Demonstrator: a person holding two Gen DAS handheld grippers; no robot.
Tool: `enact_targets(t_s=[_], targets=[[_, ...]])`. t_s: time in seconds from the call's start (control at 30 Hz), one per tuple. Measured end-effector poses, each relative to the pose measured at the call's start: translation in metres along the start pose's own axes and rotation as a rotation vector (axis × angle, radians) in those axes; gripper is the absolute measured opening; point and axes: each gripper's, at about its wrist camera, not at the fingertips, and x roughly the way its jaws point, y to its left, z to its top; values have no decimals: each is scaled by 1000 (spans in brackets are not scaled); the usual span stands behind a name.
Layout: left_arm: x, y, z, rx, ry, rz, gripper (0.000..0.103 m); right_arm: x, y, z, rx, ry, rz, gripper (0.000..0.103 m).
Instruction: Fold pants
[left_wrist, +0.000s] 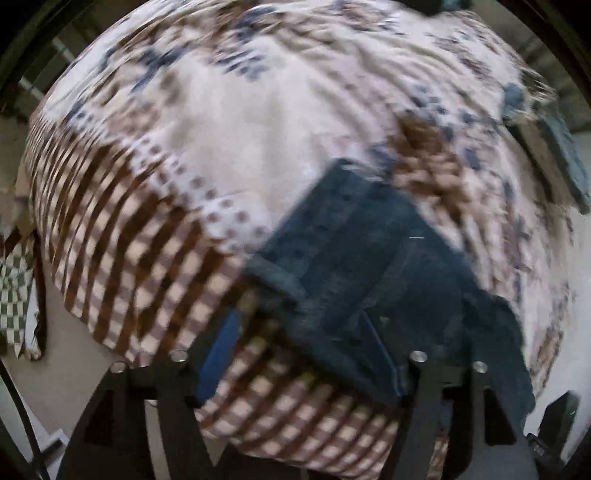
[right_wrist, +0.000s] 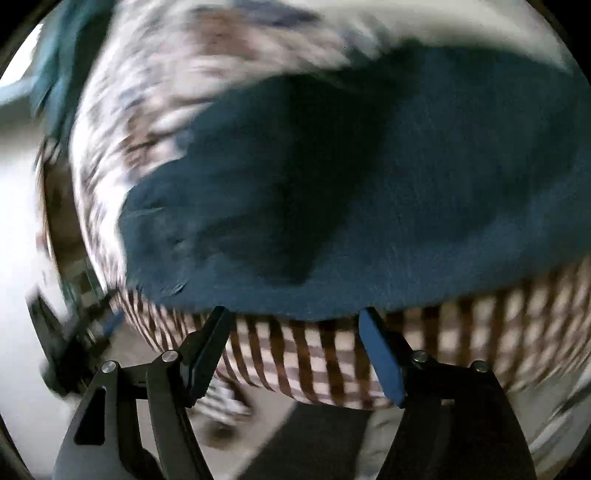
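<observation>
Dark blue pants (left_wrist: 369, 266) lie on a bed with a patterned sheet (left_wrist: 229, 122). In the left wrist view they stretch from the middle to the lower right, and their near end lies bunched over my right finger. My left gripper (left_wrist: 295, 325) is open, jaws wide apart, with the pants' near edge between them. In the right wrist view the pants (right_wrist: 369, 184) fill the middle as a broad flat panel. My right gripper (right_wrist: 295, 317) is open, its fingertips just at the pants' near edge above the checked border. Both views are blurred by motion.
The brown-and-white checked border of the sheet (left_wrist: 147, 258) hangs over the bed's near edge. The floor (left_wrist: 66, 369) shows below left. A dark object (left_wrist: 561, 158) lies at the bed's far right. A checked cloth (left_wrist: 14, 295) hangs at far left.
</observation>
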Motion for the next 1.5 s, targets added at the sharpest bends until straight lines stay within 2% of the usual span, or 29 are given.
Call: enact_targets(t_s=[0.07,0.13,0.17,0.23,0.27,0.33,0.37,0.43,0.47,0.5,0.53,0.6,0.7,0.73,0.8,0.83,0.93,1.0,1.03,1.07,1.1,1.17,1.2,1.23,1.27,1.37,1.43,1.5], targets=[[0,-26,9,30,24,-95,66,-17,24,25,-88,6,25,75],[7,-55,23,49,26,-161,66,-25,38,49,-139,4,50,75],[15,-70,31,68,28,-173,66,-23,48,74,-173,6,54,75],[32,-91,40,104,39,-149,66,-13,60,105,-225,28,56,75],[46,-100,46,118,51,-131,66,-1,67,130,-240,69,75,75],[62,-108,47,134,64,-92,66,17,64,151,-246,160,107,75],[67,-109,47,143,65,-82,66,29,68,161,-270,212,101,75],[69,-108,45,154,60,-61,66,53,70,176,-312,300,31,75],[67,-107,41,161,49,-51,66,66,68,180,-303,366,12,70],[67,-108,40,165,46,-40,66,73,64,182,-280,397,7,60],[68,-108,38,165,48,-24,66,79,61,182,-273,433,-8,55],[67,-107,36,144,46,-15,66,85,59,183,-290,465,-41,42],[67,-106,34,128,48,-3,66,75,49,186,-230,437,17,25],[66,-106,34,127,52,-1,66,69,43,190,-195,404,36,24],[70,-108,33,123,59,10,66,50,30,198,-124,328,87,9],[70,-108,32,121,60,15,66,43,24,200,-96,295,114,9],[69,-113,34,80,76,33,66,38,19,201,-116,310,187,9],[60,-119,35,34,87,-17,66,35,24,197,-192,339,219,13],[56,-124,35,19,96,-42,66,38,28,197,-231,349,209,20],[55,-131,34,-4,120,-78,66,38,29,198,-268,358,185,39],[57,-135,34,-26,145,-103,66,36,30,200,-315,362,173,52],[66,-146,33,-70,205,-150,66,34,37,196,-391,338,186,53],[71,-151,33,-85,229,-158,66,36,40,192,-423,318,179,44],[75,-157,33,-98,254,-168,66,33,40,188,-453,298,172,31],[81,-164,33,-125,295,-211,66,27,41,181,-494,275,164,13],[95,-181,27,-200,404,-302,66,14,40,159,-585,190,169,10],[103,-184,26,-237,445,-305,66,4,38,147,-621,147,199,8],[109,-185,28,-251,475,-264,66,-3,35,130,-661,108,214,6]])
